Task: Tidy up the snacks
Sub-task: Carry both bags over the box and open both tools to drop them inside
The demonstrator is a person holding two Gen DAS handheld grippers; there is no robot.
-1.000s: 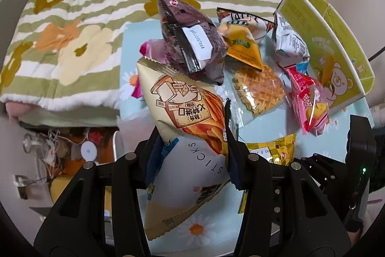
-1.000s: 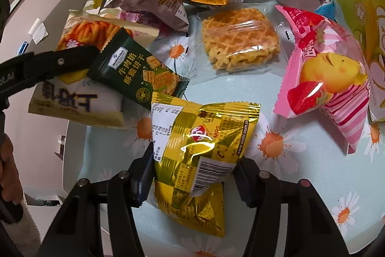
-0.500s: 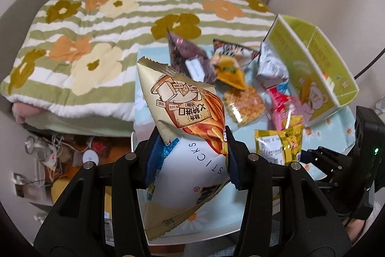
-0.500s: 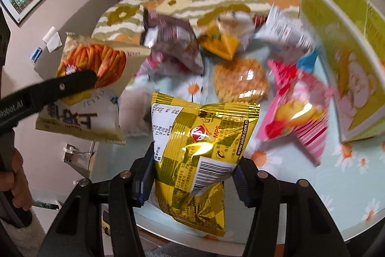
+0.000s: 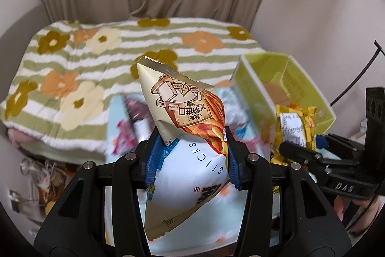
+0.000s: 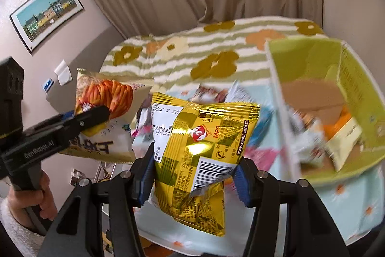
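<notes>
- left gripper (image 5: 191,155) pinching the sticks bag (image 5: 185,136) at mid-body, bag clear of the table (image 5: 240,235)
- right gripper (image 6: 193,175) clamped on the gold bag (image 6: 204,146), also held in the air, left of the green box (image 6: 356,88)
- risk: both bags are puffy and slick, held by the belly only; a quick swing toward the box could let one slide out of the pads
- risk: two grippers near each other heading for one box opening, they could clash or snag a bag on the box wall
- risk: gold bag hangs low, its bottom edge may catch the near rim
- hard to read: loose snacks (image 5: 131,112) on the table are motion-blurred, can't count or id them
- box contents smeared, only orange and pale packs visible; free room inside unclear
- the box's right side is cut off in the right wrist view
</notes>
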